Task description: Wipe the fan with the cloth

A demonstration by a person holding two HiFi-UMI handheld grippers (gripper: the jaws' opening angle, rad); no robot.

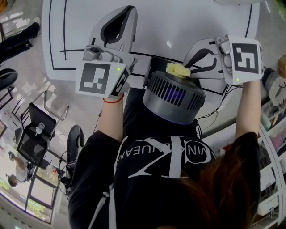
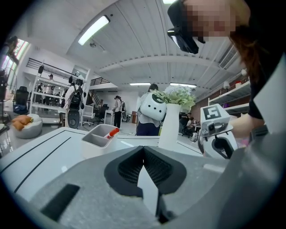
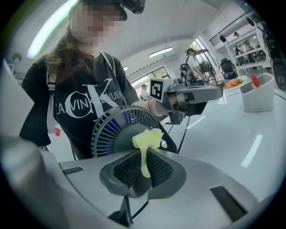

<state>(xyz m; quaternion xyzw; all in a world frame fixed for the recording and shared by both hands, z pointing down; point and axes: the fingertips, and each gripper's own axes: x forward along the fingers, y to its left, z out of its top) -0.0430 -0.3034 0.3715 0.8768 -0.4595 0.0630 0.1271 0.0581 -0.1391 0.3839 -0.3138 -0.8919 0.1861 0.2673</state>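
A small grey fan with blue blades stands at the table's near edge, close to the person's body. My right gripper reaches in from the right and is shut on a yellow cloth. The cloth rests against the fan's grille. In the right gripper view the cloth bunches out above the closed jaws, right in front of the fan. My left gripper hovers left of the fan over the table, apart from it. Its jaws meet with nothing between them.
The white table carries black lines. Farther back stand a grey bin holding a red-tipped item and a white vase with flowers. Black cables hang off the table edge by the fan. People and shelves are in the background.
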